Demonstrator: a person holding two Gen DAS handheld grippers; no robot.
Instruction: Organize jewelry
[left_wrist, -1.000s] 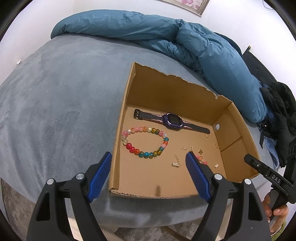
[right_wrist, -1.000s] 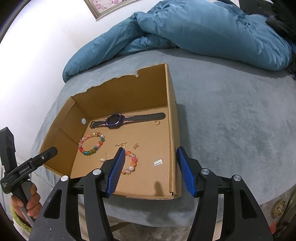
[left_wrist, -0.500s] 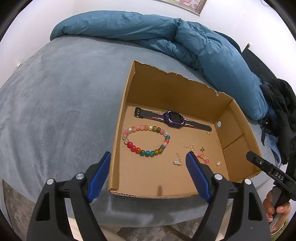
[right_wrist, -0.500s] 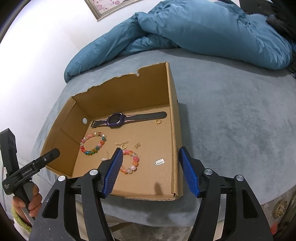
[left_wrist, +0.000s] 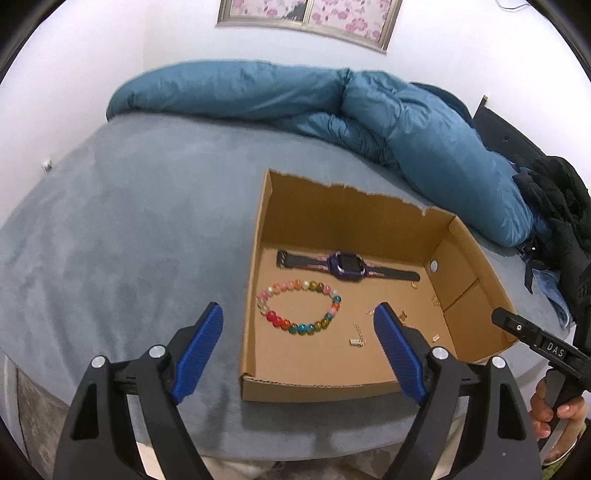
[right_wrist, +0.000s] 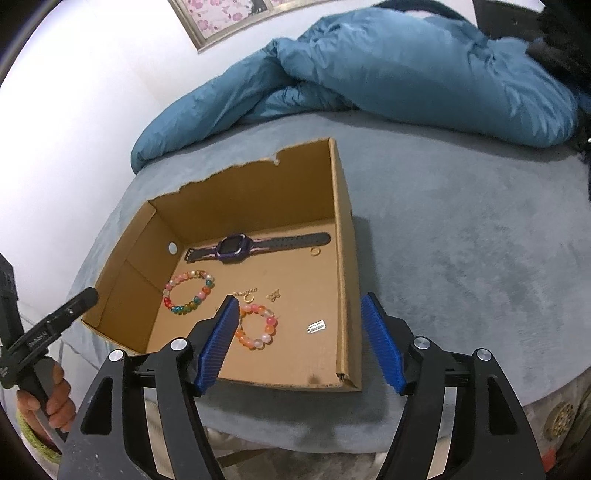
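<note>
Your left gripper (left_wrist: 297, 325) has risen, both tilt down over the open brown cardboard box (right_wrist: 341, 258), fingers widening, empty.

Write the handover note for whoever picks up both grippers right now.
Left gripper: jaws opening, nothing between them, held above the box's near edge.
Right gripper: jaws opening, empty, over the box's near right corner.
Cardboard box sits on the grey bed cover. Inside: purple watch laid flat along the back, multicoloured bead bracelet, pink-orange bead bracelet, gold ring, gold chain, small butterfly charm, silver tag.
Done: all the jewelry in view lies in the box.
Left: pieces lie loose and mixed; whether they need further sorting cannot be told.
</note>
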